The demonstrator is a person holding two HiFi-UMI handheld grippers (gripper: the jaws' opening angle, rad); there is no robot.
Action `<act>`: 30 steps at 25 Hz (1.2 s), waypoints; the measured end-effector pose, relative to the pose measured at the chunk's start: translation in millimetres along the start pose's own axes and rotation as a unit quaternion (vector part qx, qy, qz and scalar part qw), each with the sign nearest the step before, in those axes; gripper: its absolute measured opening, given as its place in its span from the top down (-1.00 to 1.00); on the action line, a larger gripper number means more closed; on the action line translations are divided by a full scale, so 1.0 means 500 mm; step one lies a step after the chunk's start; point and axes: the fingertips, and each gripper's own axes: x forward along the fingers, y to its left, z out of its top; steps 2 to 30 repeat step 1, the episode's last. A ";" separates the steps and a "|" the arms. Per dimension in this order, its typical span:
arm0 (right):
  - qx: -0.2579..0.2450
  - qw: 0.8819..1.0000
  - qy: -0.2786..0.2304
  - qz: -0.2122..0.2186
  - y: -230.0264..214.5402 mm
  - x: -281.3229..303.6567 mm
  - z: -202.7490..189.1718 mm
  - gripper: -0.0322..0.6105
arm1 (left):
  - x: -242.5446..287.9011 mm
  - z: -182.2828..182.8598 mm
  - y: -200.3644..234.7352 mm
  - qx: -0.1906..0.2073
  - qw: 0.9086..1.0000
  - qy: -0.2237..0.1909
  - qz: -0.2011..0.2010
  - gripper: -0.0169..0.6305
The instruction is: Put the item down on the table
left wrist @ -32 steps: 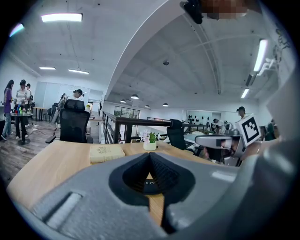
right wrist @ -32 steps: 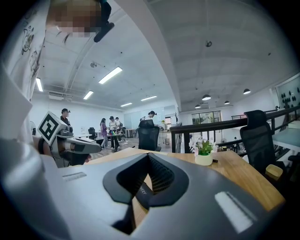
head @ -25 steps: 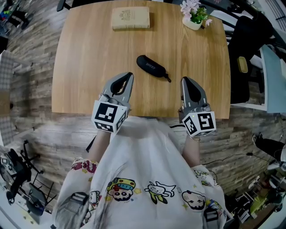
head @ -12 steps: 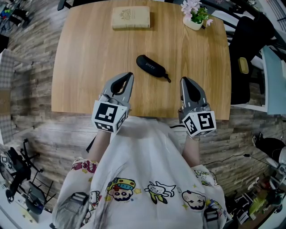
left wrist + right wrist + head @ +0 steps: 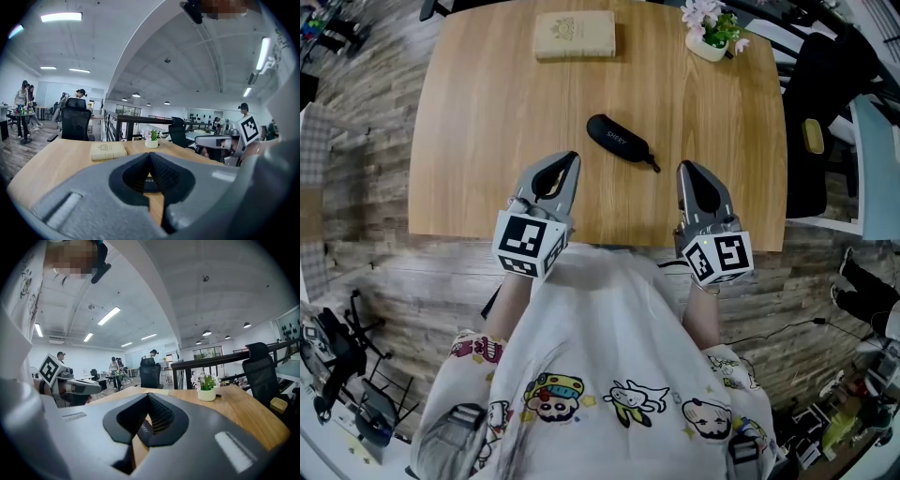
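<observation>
A black glasses case (image 5: 616,139) with white lettering lies flat on the wooden table (image 5: 487,112), near its middle. My left gripper (image 5: 571,158) hovers over the table's near edge, down and left of the case, shut and holding nothing. My right gripper (image 5: 686,170) is over the near edge at the right, also shut and empty. Both point away from me across the table. In the left gripper view the case (image 5: 149,182) shows through the gap behind the closed jaws. The right gripper view shows the case (image 5: 142,429) in the same way.
A tan book (image 5: 574,37) lies at the table's far edge. A small potted plant (image 5: 707,36) with pink flowers stands at the far right corner. Black office chairs (image 5: 811,112) stand to the right of the table. Wood-pattern floor surrounds it.
</observation>
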 end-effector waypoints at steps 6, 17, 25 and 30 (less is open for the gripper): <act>0.001 1.000 0.001 0.000 0.000 0.002 -0.002 0.87 | 0.001 -0.002 0.001 0.000 1.000 0.002 0.000 0.95; 0.001 1.000 0.001 0.000 0.000 0.002 -0.002 0.87 | 0.001 -0.002 0.001 0.000 1.000 0.002 0.000 0.95; 0.001 1.000 0.001 0.000 0.000 0.002 -0.002 0.87 | 0.001 -0.002 0.001 0.000 1.000 0.002 0.000 0.95; 0.001 1.000 0.001 0.000 0.000 0.002 -0.002 0.87 | 0.001 -0.002 0.001 0.000 1.000 0.002 0.000 0.95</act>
